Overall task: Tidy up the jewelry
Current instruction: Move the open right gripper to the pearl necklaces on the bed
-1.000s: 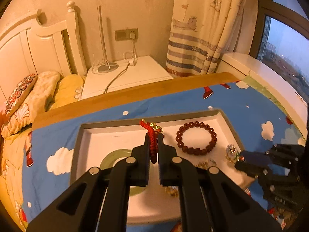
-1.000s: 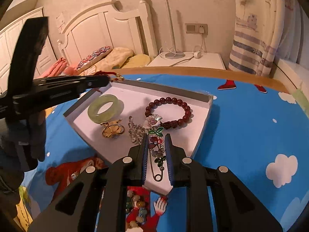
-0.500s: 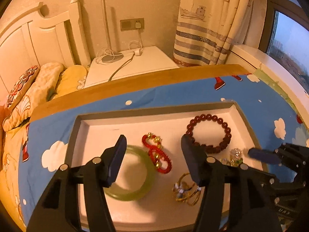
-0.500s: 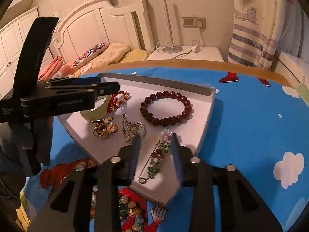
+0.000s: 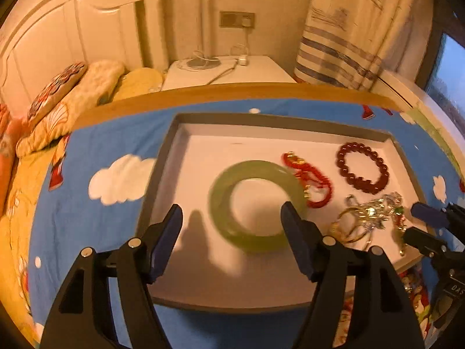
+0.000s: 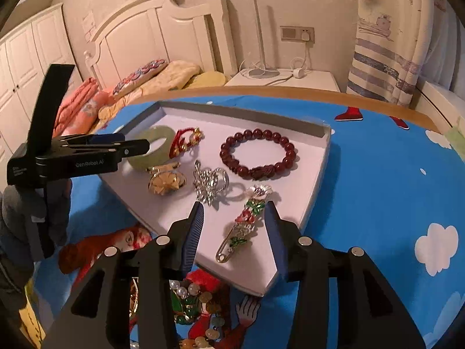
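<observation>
A blue cloth (image 6: pixel 377 180) printed with white clouds and cartoon figures covers the table, whose wooden edge (image 5: pixel 232 91) shows along the far side. On the cloth sits a shallow grey tray (image 6: pixel 290 261) with a white floor, holding the jewelry: a green bangle (image 5: pixel 226 226) at the left, a red cord bracelet (image 5: pixel 315 180) touching its right side, a dark red bead bracelet (image 6: pixel 258 152) farther right, a gold ring (image 6: pixel 165 181) and a silver piece (image 6: pixel 209 183) in the near part, and a flowered pin (image 6: pixel 247 221) nearest. More beads (image 6: pixel 189 296) lie on the cloth just off the tray's near edge.

The left gripper (image 5: pixel 232 224) hangs over the bangle, jaws apart and opening, pressing on nothing. The right gripper (image 6: pixel 234 224) has its jaws apart and opening, the pin lying loose between them.

Beyond the table stand a white headboard (image 6: pixel 162 26), pillows (image 6: pixel 162 75), a white nightstand (image 6: pixel 290 80) with a lamp base and cable, a wall socket (image 6: pixel 296 33), a striped curtain (image 6: pixel 389 58), and wardrobe doors (image 6: pixel 26 58) at far left. A window (image 5: pixel 447 69) shows at the right.
</observation>
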Demonstrator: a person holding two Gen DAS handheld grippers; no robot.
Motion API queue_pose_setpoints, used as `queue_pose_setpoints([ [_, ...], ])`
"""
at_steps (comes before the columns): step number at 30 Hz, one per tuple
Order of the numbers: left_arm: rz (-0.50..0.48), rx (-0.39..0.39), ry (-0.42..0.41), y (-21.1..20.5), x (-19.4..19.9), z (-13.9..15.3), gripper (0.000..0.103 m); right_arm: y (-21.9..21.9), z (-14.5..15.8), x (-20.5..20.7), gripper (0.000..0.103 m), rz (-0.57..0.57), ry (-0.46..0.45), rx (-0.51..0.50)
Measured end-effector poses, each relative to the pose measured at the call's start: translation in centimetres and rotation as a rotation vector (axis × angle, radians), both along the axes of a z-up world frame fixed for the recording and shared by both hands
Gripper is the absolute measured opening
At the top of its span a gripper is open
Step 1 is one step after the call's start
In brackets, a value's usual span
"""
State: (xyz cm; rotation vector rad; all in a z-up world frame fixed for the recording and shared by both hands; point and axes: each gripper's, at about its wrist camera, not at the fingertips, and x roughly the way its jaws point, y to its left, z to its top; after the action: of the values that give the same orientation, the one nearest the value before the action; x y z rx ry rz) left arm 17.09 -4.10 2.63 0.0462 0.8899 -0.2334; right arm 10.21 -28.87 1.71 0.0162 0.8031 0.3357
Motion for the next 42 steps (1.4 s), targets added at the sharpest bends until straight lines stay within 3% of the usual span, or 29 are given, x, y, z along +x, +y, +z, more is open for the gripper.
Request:
queue_pose_setpoints([
  [2,0.010,-0.073,0.046,1.2,0.1,-0.5,0.073,0.5,0.0,0.0,0.043,0.014,0.001,-0.043],
  [10,-0.008,0.021,0.048,0.3,-3.8,-1.0,0.073,0.8,-0.4,0.3,0.044,0.080,-0.007,-0.130],
  [14,0.025,0.004,0.033,0.2,-6.3,-1.0,0.073,1.1,-0.5,0.2,0.046,0.091,-0.006,-0.145],
  [22,0.044,-0.040,0.027,0.2,-10.1,-0.7,0.073,1.0,-0.5,-1.5,0.046,0.104,0.000,-0.136],
  [34,0.002,-0.046,0.013,0.2,-13.7,-0.6,0.073,0.4,-0.2,-5.9,0.046,0.097,-0.003,-0.105],
  [35,0.000,-0.057,0.006,0.4,-14.1,-0.5,0.073,0.3,-0.1,-6.2,0.048,0.094,-0.014,-0.101],
  [38,-0.002,-0.109,-0.067,1.6,-16.5,0.7,0.078,-0.8,0.8,-8.2,0.069,0.071,-0.081,-0.042],
  [42,0.011,-0.149,-0.142,3.7,-19.8,1.7,0.085,-1.7,1.3,-11.0,0.069,0.098,-0.143,-0.027],
])
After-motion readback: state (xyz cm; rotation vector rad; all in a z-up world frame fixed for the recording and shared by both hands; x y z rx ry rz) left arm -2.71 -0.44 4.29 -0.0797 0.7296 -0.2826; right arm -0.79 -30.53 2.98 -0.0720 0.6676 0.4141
